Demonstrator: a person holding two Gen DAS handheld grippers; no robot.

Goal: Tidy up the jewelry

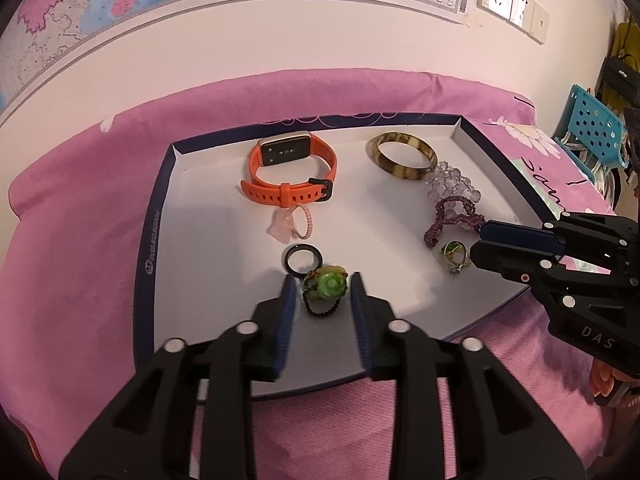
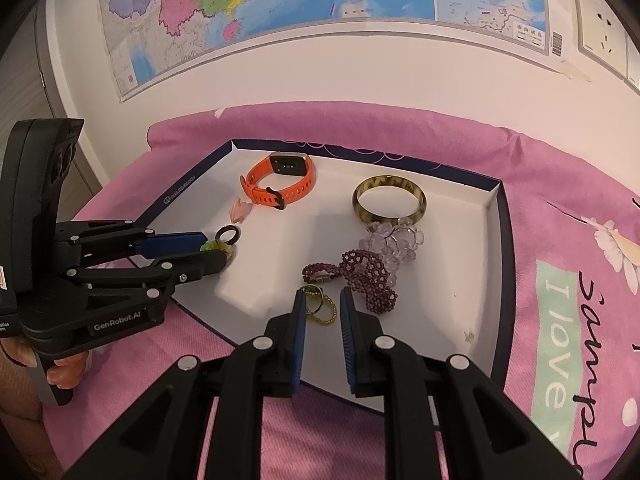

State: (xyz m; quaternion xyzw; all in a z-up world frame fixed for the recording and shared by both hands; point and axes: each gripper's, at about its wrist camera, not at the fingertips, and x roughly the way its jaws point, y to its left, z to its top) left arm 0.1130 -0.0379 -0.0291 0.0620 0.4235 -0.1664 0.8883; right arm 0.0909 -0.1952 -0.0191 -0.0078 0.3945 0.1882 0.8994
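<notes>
Left wrist view: the left gripper [image 1: 323, 280] stands with its fingers apart, one on each side of the green flower ring [image 1: 326, 289], which lies on the white floor of the tray [image 1: 160, 216] near its front edge. A gap shows between each pad and the ring, so nothing is gripped. The ring sits directly ahead, centred between the fingers, its band trailing back toward the camera and a black ring [image 1: 303, 260] just beyond it. Right wrist view: the right gripper [image 2: 323, 302] holds its fingers narrowly apart around the green-stone ring [image 2: 320, 305], which lies on the tray floor beside the purple beaded bracelet [image 2: 360, 276]; whether the pads press on it cannot be told. Each hand is nearest to its own ring, and the two rings lie well apart. Judgement: the left fingers need only close squarely on the flower head, taking care not to catch the black ring behind.
</notes>
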